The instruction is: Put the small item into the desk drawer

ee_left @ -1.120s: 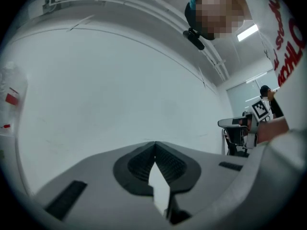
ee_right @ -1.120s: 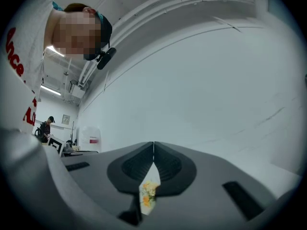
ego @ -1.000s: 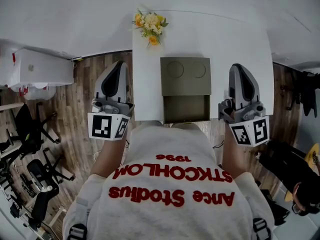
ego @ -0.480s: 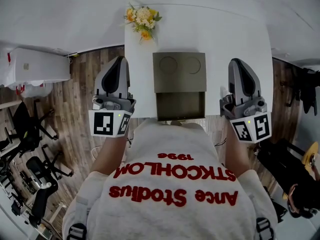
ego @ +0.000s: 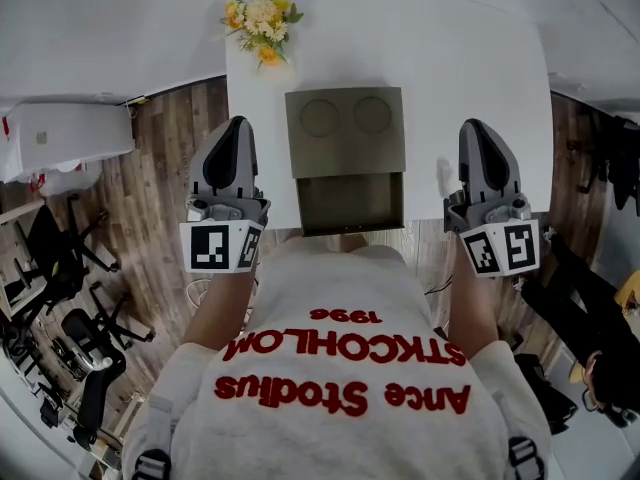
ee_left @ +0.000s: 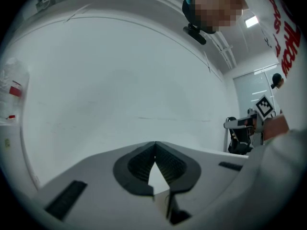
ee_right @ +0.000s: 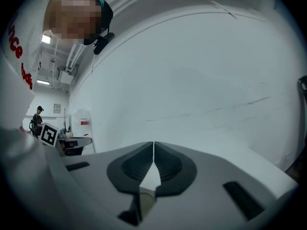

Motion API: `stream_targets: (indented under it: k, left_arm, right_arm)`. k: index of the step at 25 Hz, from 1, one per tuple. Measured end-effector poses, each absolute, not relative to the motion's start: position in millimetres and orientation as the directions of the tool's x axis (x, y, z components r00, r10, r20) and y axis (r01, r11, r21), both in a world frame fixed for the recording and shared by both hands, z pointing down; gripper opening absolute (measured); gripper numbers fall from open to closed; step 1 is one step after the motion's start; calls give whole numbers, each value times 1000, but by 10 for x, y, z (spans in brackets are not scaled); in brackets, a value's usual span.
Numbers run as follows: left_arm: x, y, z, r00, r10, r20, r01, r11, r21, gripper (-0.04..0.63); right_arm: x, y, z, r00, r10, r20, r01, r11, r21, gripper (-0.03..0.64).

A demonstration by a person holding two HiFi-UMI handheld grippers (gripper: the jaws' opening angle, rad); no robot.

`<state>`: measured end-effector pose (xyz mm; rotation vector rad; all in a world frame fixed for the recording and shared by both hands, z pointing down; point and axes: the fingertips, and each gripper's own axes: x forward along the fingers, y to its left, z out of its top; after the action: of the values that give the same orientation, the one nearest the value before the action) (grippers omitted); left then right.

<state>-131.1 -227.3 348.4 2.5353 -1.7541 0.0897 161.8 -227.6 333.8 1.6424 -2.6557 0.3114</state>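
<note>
Two grippers are up in front of the person, one each side of the drawer unit, both w/ marker cubes toward the near side. L gripper [ego: 238,126] sits at the desk's left edge, partly over the wood floor [ego: 165,158]. R gripper [ego: 478,128] is over the near right part of the white desk [ego: 470,68].

In the left gripper view the L jaws [ee_left: 154,145] are pressed together at the tips, nothing between them. Same in the right gripper view: R jaws [ee_right: 153,145] closed tip to tip and empty. Both views look onto plain white surface.

The olive-green drawer unit [ego: 345,133] stands mid-desk, w/ two round recesses on top. Its drawer [ego: 350,200] is pulled out toward the near edge, open side up, between the two grippers and touching neither.

Small item: can't pick it out for sure. There's a faint pale shape [ego: 443,174] on the desk just left of the R gripper, too washed-out to identify.

A bunch of yellow and white flowers [ego: 255,23] is at the far left corner of the desk. Black office chairs [ego: 60,258] stand on the floor at left, well apart from the desk. The person's white sweatshirt [ego: 340,298] w/ red print fills the near part of the head view.
</note>
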Motion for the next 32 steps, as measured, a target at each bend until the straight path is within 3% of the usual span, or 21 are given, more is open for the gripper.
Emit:
stream_targets:
  k: [7, 9, 21, 27, 32]
  left_arm:
    - [-1064, -2268, 3816, 382, -911, 152, -924, -380, 46, 8]
    - [-984, -2211, 3906, 403, -897, 182, -915, -400, 53, 8]
    - [-723, -2079, 4141, 443, -863, 242, -893, -450, 30, 8]
    - [-775, -2060, 4122, 437, -864, 251, -894, -447, 20, 8]
    - [-759, -2051, 4074, 444, -862, 244, -889, -457, 2, 8]
  right_arm:
    - [2014, -2128, 4078, -372, -885, 281, -927, 343, -149, 15]
    - [2142, -1981, 4327, -335, -876, 346, -942, 298, -156, 58]
    - [2468, -1425, 5644, -237, -729, 642, -968, 237, -88, 147]
    - [2546, -1247, 5970, -209, -670, 713, -972, 221, -77, 161]
    - [2574, -1213, 5949, -201, -669, 716, -974, 214, -73, 130]
